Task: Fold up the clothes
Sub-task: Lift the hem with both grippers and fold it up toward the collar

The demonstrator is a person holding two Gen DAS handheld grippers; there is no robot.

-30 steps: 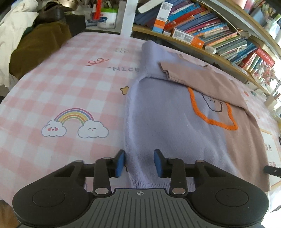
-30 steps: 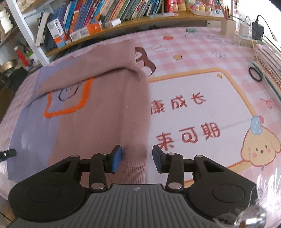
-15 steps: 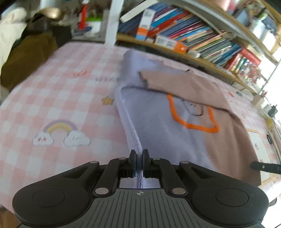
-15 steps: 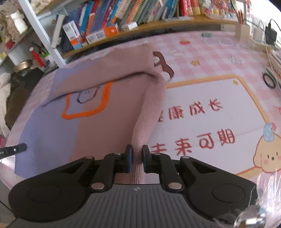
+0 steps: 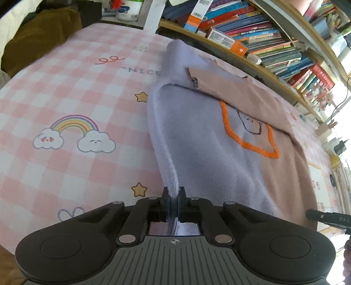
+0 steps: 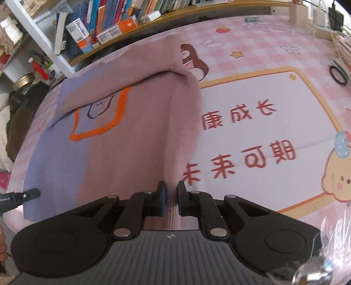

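A sweater, half lavender and half dusty pink with an orange outlined patch, lies on the pink checked table cover (image 5: 65, 87); a pink sleeve is folded across its chest. My left gripper (image 5: 174, 194) is shut on the lavender hem corner of the sweater (image 5: 197, 140) and lifts that edge into a ridge. My right gripper (image 6: 171, 190) is shut on the pink hem corner of the sweater (image 6: 136, 122), also raised in a ridge. The right gripper's tip shows at the right edge of the left wrist view (image 5: 329, 217); the left gripper's tip shows in the right wrist view (image 6: 19, 196).
Bookshelves (image 5: 252, 32) full of books run along the table's far side. A brown and white clothes heap (image 5: 33, 37) sits at the far left. A pen holder and chargers (image 6: 313, 15) and a black hair tie (image 6: 339, 75) lie at the right.
Both grippers were open at the hem one second ago. They have shut on the two hem corners and lifted them, pulling the sweater's side edges up into ridges.
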